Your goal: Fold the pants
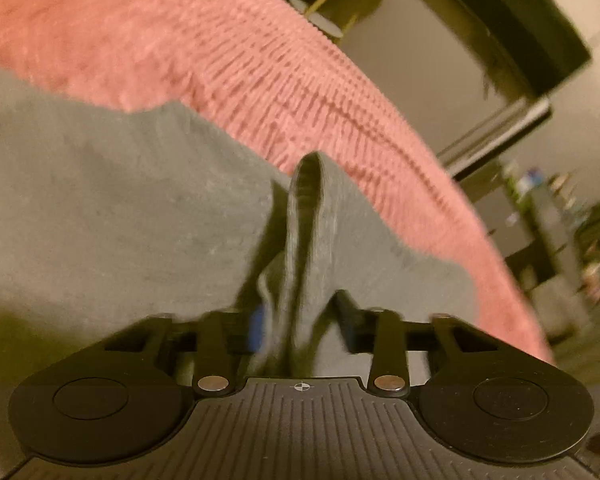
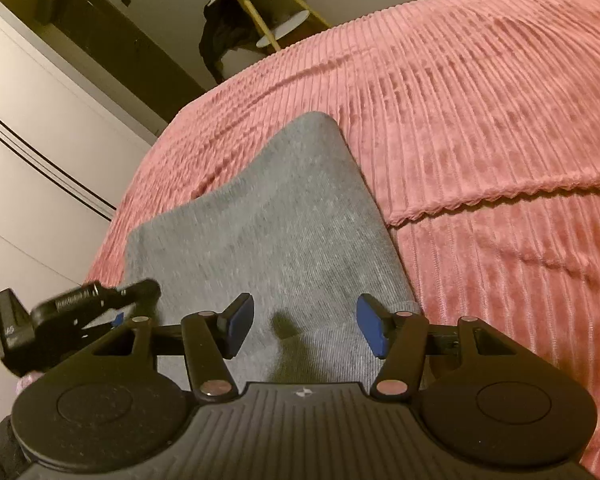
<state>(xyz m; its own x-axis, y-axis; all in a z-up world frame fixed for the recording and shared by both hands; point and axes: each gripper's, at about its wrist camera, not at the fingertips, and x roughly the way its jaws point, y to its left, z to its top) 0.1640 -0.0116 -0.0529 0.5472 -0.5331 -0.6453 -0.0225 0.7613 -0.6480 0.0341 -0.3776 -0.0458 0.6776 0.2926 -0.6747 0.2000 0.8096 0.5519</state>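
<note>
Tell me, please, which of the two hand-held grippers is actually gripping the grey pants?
The left hand-held gripper: a bunched ridge of the grey pants sits between its fingers. The right hand-held gripper hovers open, with nothing between its fingers.

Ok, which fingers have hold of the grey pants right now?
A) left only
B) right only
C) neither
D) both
A: a bunched fold of the grey pants runs up between the left gripper fingers, while the right gripper fingers stand spread apart over flat fabric.
</note>
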